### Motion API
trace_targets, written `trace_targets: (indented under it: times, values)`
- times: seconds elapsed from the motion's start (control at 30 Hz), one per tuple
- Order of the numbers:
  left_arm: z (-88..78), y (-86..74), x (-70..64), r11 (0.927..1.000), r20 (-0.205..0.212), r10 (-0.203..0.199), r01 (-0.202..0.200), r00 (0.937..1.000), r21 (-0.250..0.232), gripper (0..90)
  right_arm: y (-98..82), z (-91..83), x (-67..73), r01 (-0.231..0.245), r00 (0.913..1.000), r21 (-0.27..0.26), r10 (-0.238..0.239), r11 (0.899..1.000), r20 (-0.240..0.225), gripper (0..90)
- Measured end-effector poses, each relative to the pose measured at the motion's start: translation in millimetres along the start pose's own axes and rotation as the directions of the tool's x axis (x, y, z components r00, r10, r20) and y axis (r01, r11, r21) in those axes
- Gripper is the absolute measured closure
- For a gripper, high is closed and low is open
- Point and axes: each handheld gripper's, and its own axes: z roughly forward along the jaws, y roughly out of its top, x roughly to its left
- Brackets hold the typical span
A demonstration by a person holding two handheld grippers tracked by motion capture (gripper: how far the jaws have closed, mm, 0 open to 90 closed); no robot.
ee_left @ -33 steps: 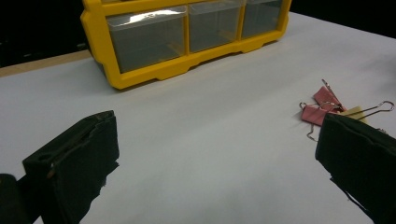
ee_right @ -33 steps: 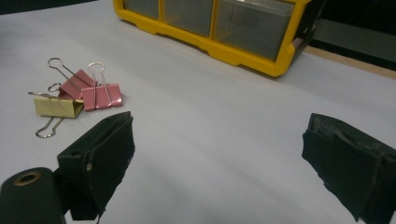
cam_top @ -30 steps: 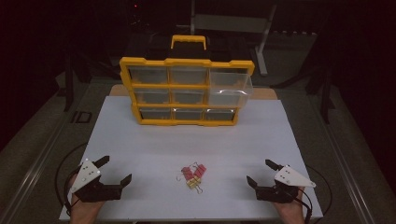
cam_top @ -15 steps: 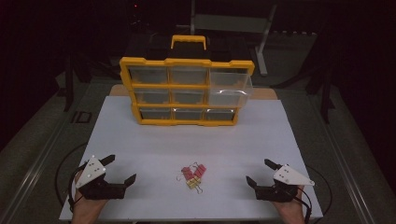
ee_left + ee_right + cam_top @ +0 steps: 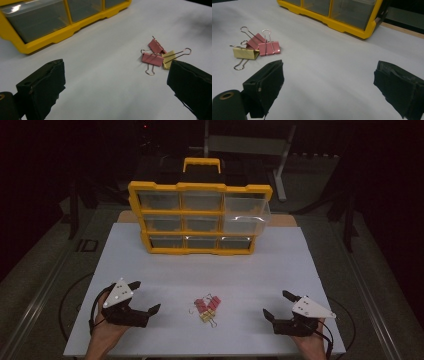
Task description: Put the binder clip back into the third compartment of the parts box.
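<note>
Overhead faces forward; tool cameras share binder clips.

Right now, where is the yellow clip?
In the high view the yellow clip lies on the white table, near its front edge, between the two grippers and touching the pink clips, on their near side.

left gripper & right gripper both low, jaws wide apart (hands underneath).

We see two pink binder clips and a pale yellow one with silvery wire handles on our white table. The organizer is yellow with clear grey drawers, and our grippers' jaws are black.
</note>
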Motion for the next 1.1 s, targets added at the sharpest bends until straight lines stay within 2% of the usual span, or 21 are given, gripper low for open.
trace_targets:
  times: [0.27,0.53,0.7,0.83,1.1]
  values:
    - [26.3,10.2,-7.4,0.9974,0.047,0.026,-0.029,0.9986,0.066,1.3,0.3,0.0,0.8,0.003,1.0000,0.003,-0.003,1.000,0.000,8.8]
    - [53.1,17.4,-21.7,0.9879,0.109,0.065,-0.079,0.9919,0.133,0.6,0.5,0.8,1.6,0.004,1.0000,0.010,-0.004,1.000,0.000,8.8]
    - [68.5,23.6,-30.8,0.9756,0.145,0.094,-0.120,0.9850,0.184,0.3,0.8,0.1,1.6,0.003,1.0000,0.010,-0.003,1.000,-0.001,8.8]
    - [78.8,28.9,-37.5,0.9623,0.158,0.121,-0.155,0.9800,0.224,0.3,0.9,0.2,1.9,0.004,1.0000,0.010,-0.004,1.000,-0.001,8.8]
    - [94.4,36.3,-45.7,0.9414,0.172,0.146,-0.191,0.9741,0.278,0.9,1.2,0.6,2.4,0.017,0.9999,0.013,-0.017,1.000,-0.001,8.9]
